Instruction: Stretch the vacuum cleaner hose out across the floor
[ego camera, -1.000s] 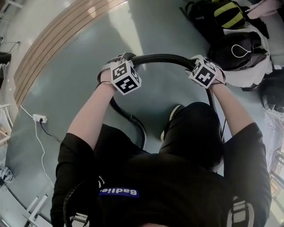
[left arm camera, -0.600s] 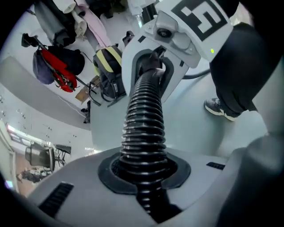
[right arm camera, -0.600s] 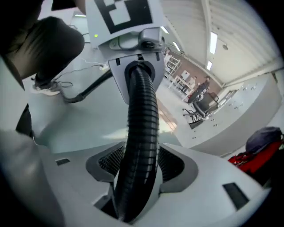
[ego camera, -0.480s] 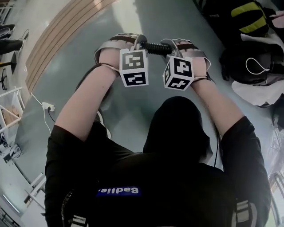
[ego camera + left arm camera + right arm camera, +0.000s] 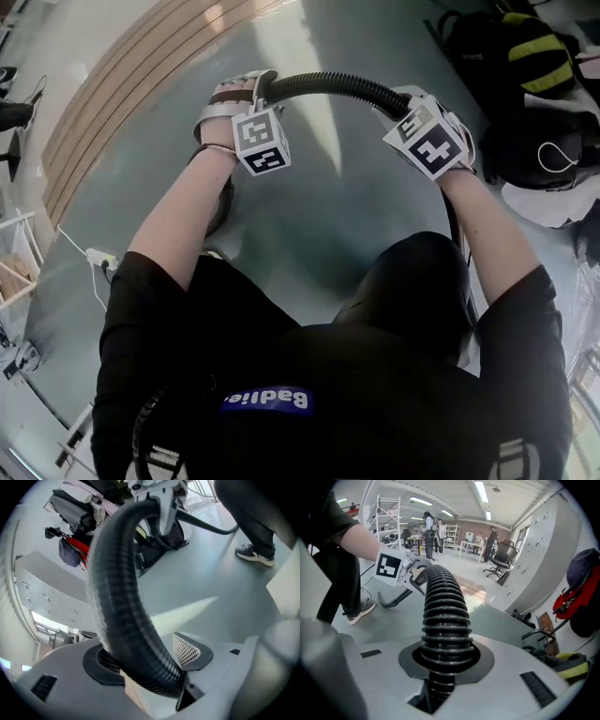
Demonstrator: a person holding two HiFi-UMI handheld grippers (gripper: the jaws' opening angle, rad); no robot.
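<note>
The hose (image 5: pixel 323 84) arches left to right between your hands, above the floor (image 5: pixel 328 197). Your right gripper (image 5: pixel 401 101) is closing on its right end, while your left gripper (image 5: pixel 255 91) is opening, the hose loose between its jaws. The left one is probably free to slide leftward along it.

The head view looks steeply down from over the person's shoulders onto the floor (image 5: pixel 347 187), while each gripper view sits right at its own jaws, facing along the hose (image 5: pixel 328 82) toward its opposite end, the blurred left one seemingly tilted, all three sharing that arched stretch.
</note>
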